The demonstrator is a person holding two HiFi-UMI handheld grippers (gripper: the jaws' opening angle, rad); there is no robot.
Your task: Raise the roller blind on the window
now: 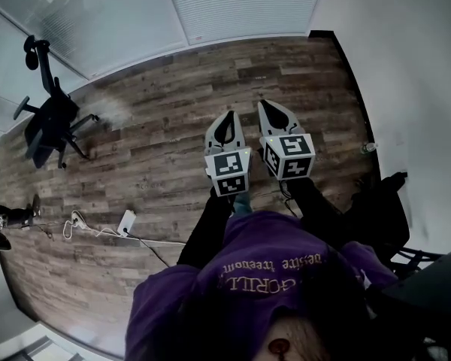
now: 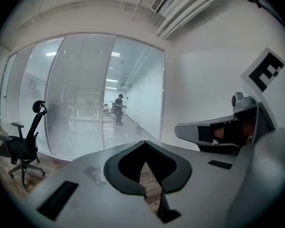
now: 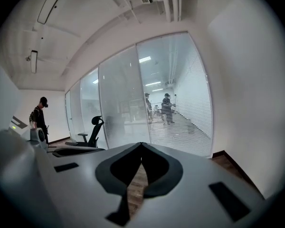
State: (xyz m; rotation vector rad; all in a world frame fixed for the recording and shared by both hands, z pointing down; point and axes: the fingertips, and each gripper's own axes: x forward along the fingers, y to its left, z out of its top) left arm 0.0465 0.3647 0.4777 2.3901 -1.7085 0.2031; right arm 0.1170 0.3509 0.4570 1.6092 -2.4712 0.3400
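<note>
facing blind (image 3: 190,80), well beyond closed right tool (image 3: 141,145)

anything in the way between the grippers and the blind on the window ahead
Nothing visible does. Only wood floor lies between the left gripper and right gripper, both shut and empty, and the slatted blind. The office chair stands well off to the left of that path.
</note>
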